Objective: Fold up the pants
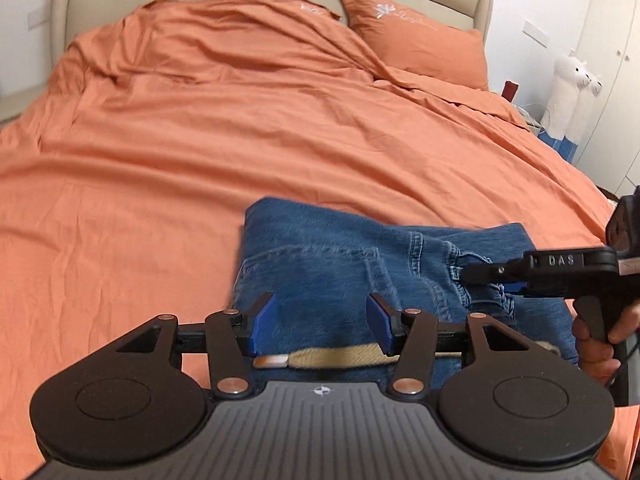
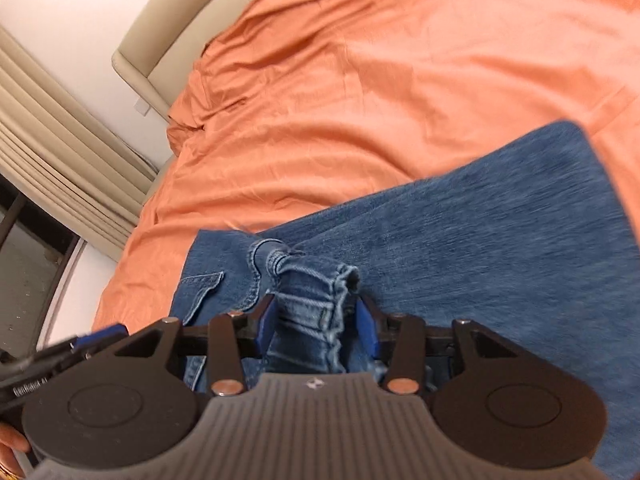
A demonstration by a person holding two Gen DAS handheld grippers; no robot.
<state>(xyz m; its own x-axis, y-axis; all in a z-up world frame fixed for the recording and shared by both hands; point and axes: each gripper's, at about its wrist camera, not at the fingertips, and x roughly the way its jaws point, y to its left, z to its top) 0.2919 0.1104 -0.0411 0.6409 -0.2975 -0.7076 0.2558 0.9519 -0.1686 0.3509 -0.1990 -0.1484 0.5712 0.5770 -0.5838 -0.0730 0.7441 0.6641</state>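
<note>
— On the near edge of the bed [image 1: 200,160], that's where your pants [image 1: 340,248] lie: folded into a short blue stack, flat on the orange sheet, waist end toward you.

— Fold done then?

— Looks mostly laid, my call. Top layer isn't flat, though. A ridge [image 2: 312,280] of bunched seam stands up right where your right gripper [image 2: 316,320] is.

— Is it gripping that?

— Jaws are about half open. The ridge sits between the pads, but I see no real pinch. Call it loose, not held.

— And the left?

— Left gripper [image 1: 320,314] hovers over the waist end, jaws wide apart, nothing between them. A tan belt [image 1: 340,358] lies just under it, near the edge of the stack.

— So what do I do?

— Open the right a bit wider before you pull away, so the pads clear the seam. Lift up, don't drag sideways, or the top layer comes with you and the fold skews. Then press the ridge down flat, pushing away from the waist.

— Left hand meanwhile?

— Pin the waist end so the stack can't slide on the sheet. Tuck the belt in if it sticks out.

— Risk?

— Denim is stiff, so the ridge may spring back. Check that the edges line up; the right wrist view is blurred, so I can't judge the far edge.
</note>
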